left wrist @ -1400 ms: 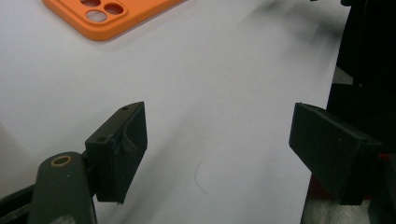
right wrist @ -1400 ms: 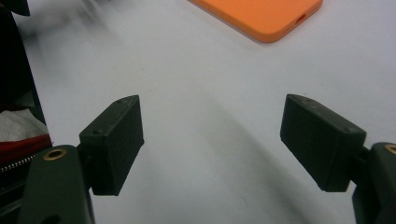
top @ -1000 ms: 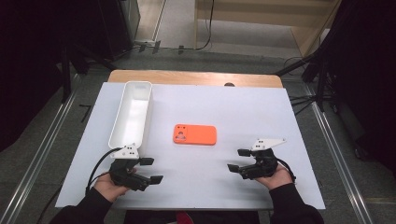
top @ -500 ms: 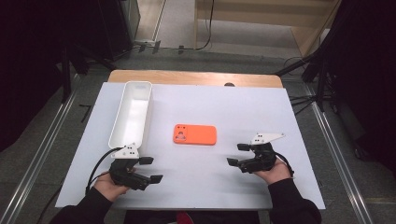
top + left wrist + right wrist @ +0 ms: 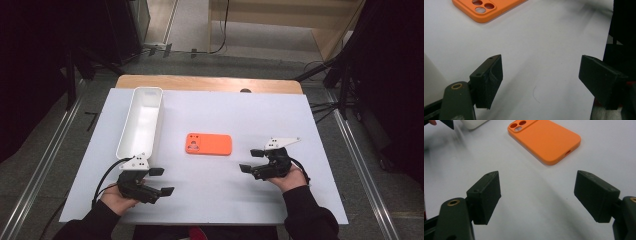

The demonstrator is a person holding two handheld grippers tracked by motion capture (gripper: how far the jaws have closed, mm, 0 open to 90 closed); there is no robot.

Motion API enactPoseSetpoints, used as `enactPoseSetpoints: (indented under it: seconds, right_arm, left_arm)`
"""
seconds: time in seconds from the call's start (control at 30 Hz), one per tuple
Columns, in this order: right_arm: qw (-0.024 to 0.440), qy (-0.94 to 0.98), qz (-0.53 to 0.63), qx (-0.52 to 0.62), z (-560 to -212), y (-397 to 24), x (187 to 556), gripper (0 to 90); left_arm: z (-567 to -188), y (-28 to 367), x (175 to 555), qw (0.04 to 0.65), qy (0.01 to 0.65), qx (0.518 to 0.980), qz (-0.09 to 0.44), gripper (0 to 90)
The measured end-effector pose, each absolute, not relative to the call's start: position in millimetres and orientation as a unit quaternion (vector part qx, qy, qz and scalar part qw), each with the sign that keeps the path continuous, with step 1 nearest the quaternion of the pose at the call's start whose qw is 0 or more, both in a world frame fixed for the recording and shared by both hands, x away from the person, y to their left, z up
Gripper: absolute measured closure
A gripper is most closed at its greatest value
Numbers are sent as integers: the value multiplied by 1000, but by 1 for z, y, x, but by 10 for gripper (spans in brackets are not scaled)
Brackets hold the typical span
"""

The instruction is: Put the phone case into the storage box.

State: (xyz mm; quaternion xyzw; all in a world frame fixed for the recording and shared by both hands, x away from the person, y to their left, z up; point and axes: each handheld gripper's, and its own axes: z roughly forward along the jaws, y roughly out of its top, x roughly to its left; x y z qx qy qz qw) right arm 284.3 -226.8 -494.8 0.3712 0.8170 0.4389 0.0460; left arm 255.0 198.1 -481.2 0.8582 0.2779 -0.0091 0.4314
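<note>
Orange phone case (image 5: 208,144) flat at frame centre, camera holes leftward; right gripper (image 5: 252,161) lower right, jaws apart, empty; left gripper (image 5: 161,181) lower left, jaws apart, empty; white tray (image 5: 129,135) upper left

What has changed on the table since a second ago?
The right hand-held gripper has edged slightly up the high view, toward the orange phone case, jaws open and empty. The left hand-held gripper stayed put, open too. The case and the white tray have not moved; nothing was picked up or let go.
</note>
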Motion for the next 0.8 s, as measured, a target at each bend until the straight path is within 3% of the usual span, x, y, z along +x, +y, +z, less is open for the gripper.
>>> enactPoseSetpoints:
  seconds: [0.8]
  right_arm:
    - [33, 827, 441, 347, -481, -214, 311, 191]
  left_arm:
    - [-482, 199, 256, 433, 277, 857, -16, 197]
